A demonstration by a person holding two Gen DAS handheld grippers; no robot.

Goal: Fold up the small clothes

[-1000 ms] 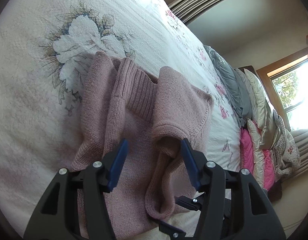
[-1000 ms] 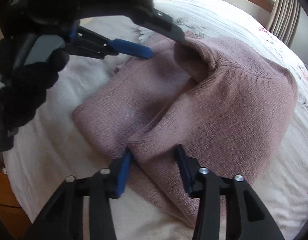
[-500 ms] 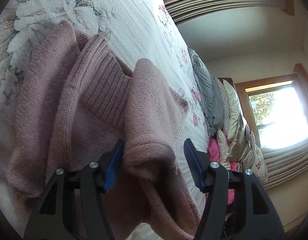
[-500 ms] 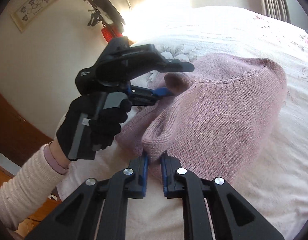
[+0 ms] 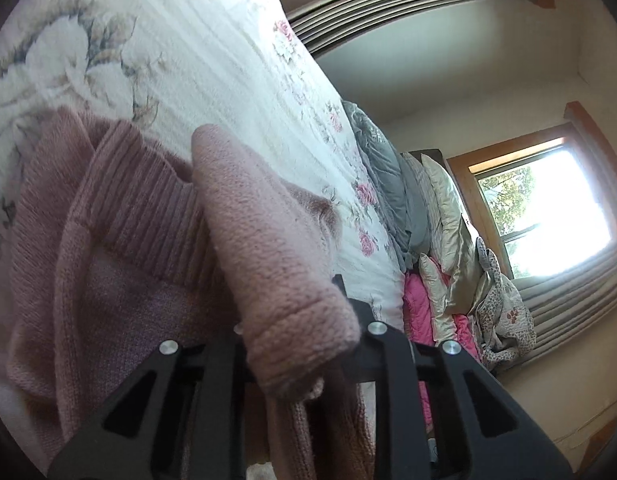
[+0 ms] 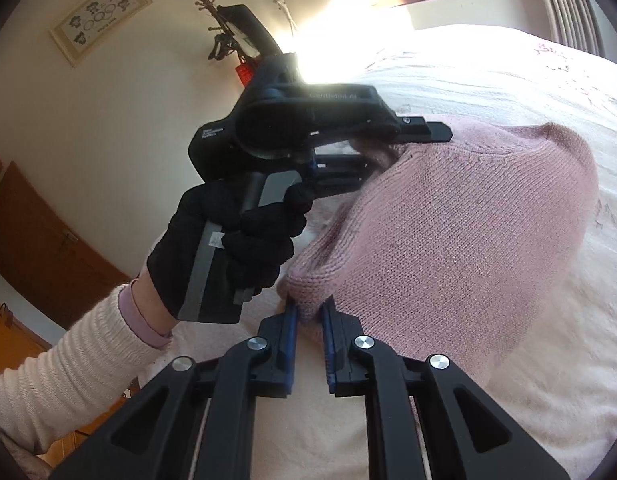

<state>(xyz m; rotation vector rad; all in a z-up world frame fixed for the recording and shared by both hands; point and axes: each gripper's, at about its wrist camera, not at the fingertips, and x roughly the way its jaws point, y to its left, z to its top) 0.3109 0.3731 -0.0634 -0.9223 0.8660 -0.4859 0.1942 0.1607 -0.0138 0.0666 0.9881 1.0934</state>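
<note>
A pink knit sweater lies on the white floral bedspread. In the left wrist view a thick fold of it bulges up between the black fingers of my left gripper, which is shut on it; the blue pads are hidden by the knit. In the right wrist view my right gripper is shut on another edge of the sweater, held up off the bedspread. A black-gloved hand holds the left gripper, whose tips are buried in the sweater's far edge.
Grey and cream pillows and a pink quilt line the bed's far side under a window. A wooden dresser, a framed picture and a coat stand are by the wall.
My left gripper went from open around the sweater fold to shut on it. My right gripper closed on its edge earlier. Both now hold the knit higher off the bed.
</note>
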